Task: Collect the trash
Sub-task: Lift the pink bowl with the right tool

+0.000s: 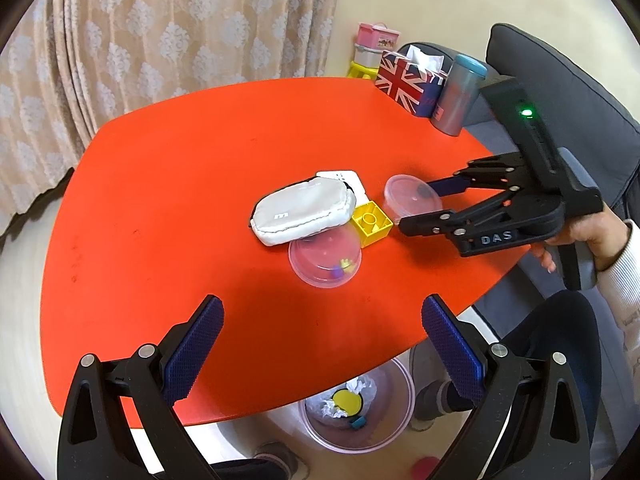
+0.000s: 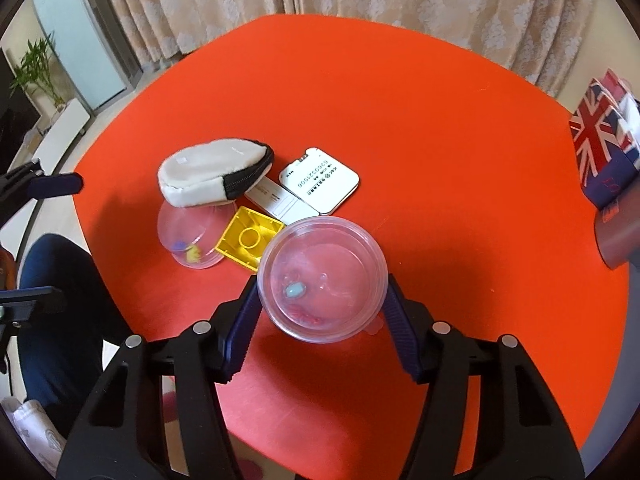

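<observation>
My right gripper (image 2: pixel 322 312) is shut on a clear plastic cup (image 2: pixel 322 276), held just above the red table (image 2: pixel 440 120); the cup (image 1: pixel 412 196) and gripper (image 1: pixel 412 204) also show in the left wrist view. A second clear cup (image 1: pixel 326 258) lies on its side under a white pouch (image 1: pixel 302 212), next to a yellow toy brick (image 1: pixel 371 222). My left gripper (image 1: pixel 322 320) is open and empty over the table's near edge. A clear trash bowl (image 1: pixel 360 404) with crumpled paper stands on the floor below it.
A white card (image 2: pixel 320 180) and a white tag (image 2: pixel 280 202) lie beside the pouch (image 2: pixel 212 172). A Union Jack tissue box (image 1: pixel 408 76), a grey tumbler (image 1: pixel 458 96) and a pink tin (image 1: pixel 376 38) stand at the far corner. A grey sofa (image 1: pixel 580 92) is to the right.
</observation>
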A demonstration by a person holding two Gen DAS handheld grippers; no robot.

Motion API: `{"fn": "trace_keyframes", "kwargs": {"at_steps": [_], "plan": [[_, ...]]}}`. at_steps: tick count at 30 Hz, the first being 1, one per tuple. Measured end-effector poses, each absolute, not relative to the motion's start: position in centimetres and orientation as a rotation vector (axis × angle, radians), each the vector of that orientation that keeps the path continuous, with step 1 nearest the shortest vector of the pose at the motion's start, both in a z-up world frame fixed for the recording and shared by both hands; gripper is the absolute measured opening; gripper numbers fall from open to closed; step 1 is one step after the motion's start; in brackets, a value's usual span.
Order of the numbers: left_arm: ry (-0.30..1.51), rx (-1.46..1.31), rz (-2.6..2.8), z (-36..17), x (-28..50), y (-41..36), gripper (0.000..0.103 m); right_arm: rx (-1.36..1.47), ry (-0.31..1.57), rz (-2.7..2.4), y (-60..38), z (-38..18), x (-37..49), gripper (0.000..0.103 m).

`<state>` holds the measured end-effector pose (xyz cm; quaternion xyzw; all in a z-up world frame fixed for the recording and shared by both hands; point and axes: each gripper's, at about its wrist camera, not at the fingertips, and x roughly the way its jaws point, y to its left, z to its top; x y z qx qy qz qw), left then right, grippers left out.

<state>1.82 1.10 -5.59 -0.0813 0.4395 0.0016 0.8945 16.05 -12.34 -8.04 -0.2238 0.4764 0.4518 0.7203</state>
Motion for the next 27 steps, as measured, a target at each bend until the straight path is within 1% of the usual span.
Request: {"fn": "trace_keyframes", "kwargs": {"at_steps": [8,17,27], "plan": [[0.935,-0.170,-0.006,-6.4,3.2,1.2,0.095,-0.391,1.057,0.920,-14.3,-5.9,15.3,0.060],[0.988,-0.182,-0.020,-8.2,5.0,1.2,0.095,-0.337,1.037,0.870,-15.9,-4.6,14.7,0.060],[1.021,-0.199,-0.008,-9.5,7.1,1.4,0.095,-0.337,1.028,0.868,-16.5,-4.9,14.1,0.060]]}}
